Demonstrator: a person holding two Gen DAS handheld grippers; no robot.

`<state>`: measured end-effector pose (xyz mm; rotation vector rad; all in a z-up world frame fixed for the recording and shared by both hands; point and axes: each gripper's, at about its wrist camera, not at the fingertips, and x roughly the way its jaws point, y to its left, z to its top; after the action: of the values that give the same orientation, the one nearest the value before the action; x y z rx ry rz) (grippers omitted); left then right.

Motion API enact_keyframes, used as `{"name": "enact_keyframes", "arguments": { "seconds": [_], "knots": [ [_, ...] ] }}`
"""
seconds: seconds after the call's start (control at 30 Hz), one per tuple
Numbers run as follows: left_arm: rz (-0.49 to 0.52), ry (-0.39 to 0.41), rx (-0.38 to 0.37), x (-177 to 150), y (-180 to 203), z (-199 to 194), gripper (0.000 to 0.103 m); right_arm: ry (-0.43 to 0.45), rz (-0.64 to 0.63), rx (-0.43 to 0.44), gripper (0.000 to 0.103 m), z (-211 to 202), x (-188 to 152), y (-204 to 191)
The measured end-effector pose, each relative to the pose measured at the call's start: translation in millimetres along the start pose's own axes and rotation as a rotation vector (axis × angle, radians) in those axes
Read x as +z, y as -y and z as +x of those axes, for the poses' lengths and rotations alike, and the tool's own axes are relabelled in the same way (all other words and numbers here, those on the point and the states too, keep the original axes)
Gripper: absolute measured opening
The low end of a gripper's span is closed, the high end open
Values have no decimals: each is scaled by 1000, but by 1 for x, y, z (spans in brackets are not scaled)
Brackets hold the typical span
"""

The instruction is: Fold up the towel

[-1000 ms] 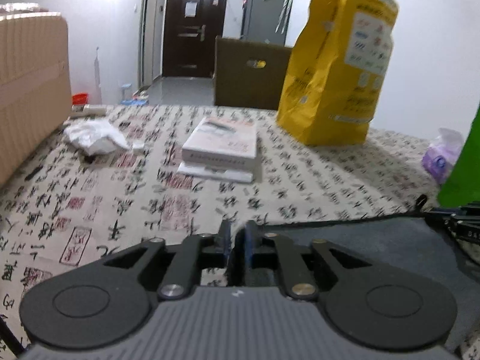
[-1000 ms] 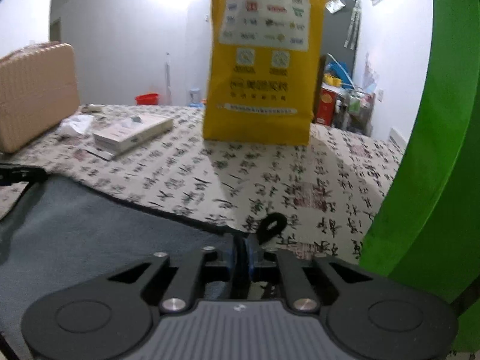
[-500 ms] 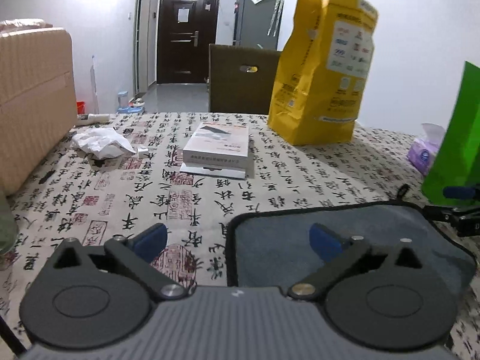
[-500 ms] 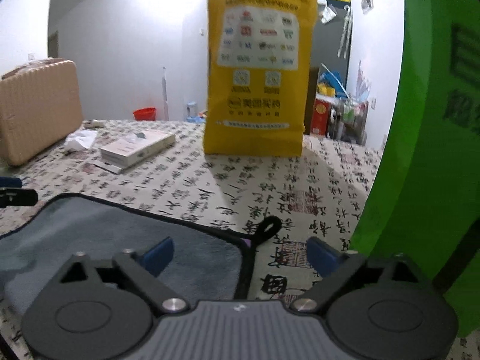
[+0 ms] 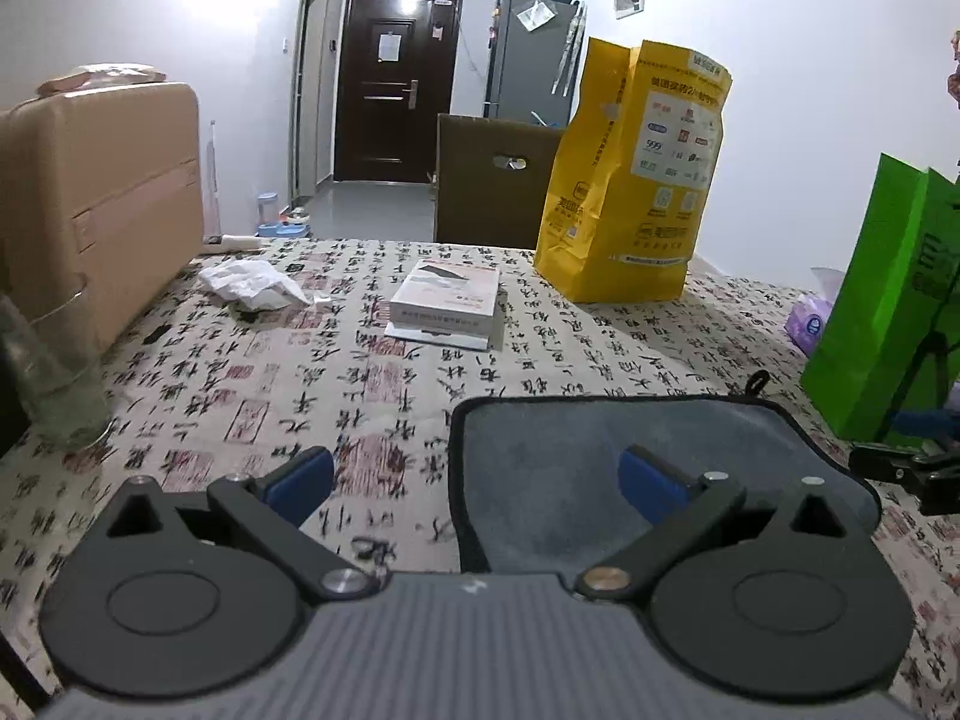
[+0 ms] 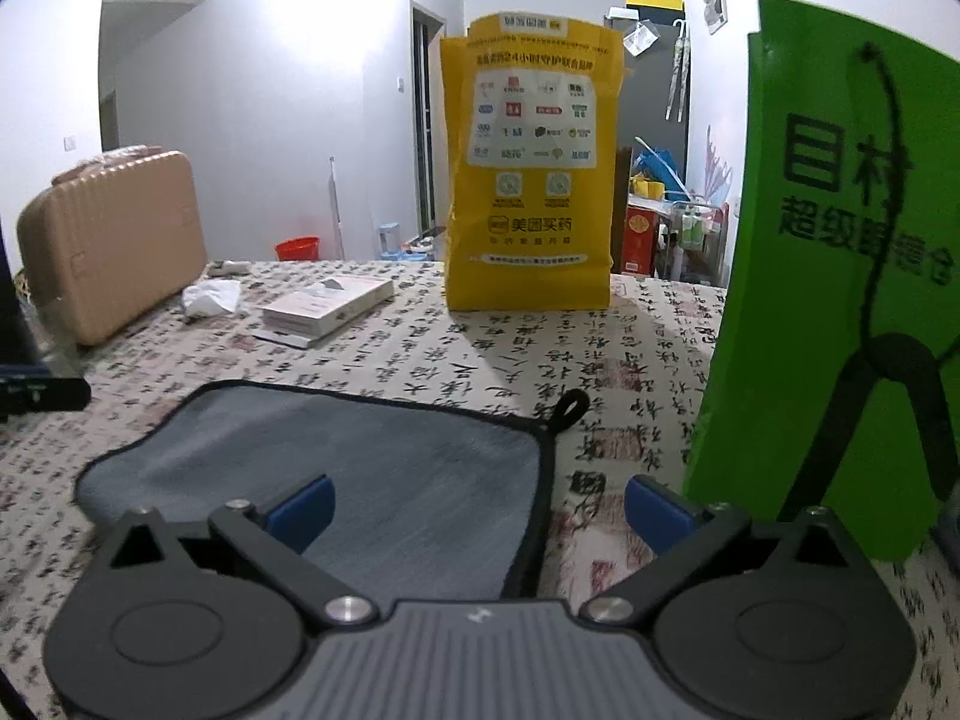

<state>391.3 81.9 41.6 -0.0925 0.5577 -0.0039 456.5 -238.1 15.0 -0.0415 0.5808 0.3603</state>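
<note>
With both pairs of tongs standing wide open and holding nothing, the gray towel (image 5: 648,450) lies flat on the calligraphy-print surface (image 5: 360,372), apparently doubled over once, its black-bound edges showing and its hanging loop (image 6: 573,405) poking out at the far right corner. The left tongs (image 5: 474,474) hover above the towel's left edge, one blue pad (image 5: 300,477) over bare cloth-print and the other over gray pile; the right tongs (image 6: 477,501) straddle the right edge the same way. The next fold, as I judge it, calls for a clean pinch on both corners at once. Each pair should come down squarely over its corner, catching every layer rather than just the top one, and close before any lifting. Then both should rise together and travel level, so the edge stays straight and lands flush on the opposite edge. On the right, the green bag (image 6: 840,252) stands just beside the towel and could be nudged by a wide swing. The yellow bag (image 5: 630,180) and white box (image 5: 447,297) sit well apart at the far side.
</note>
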Motion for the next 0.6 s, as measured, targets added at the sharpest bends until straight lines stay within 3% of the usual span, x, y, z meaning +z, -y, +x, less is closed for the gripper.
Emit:
{"name": "enact_keyframes", "arguments": {
  "seconds": [0.6],
  "knots": [
    [-17,82,-27,-41,16,-86,103,63,62,-18,103,-84,-40,-18]
  ]
}}
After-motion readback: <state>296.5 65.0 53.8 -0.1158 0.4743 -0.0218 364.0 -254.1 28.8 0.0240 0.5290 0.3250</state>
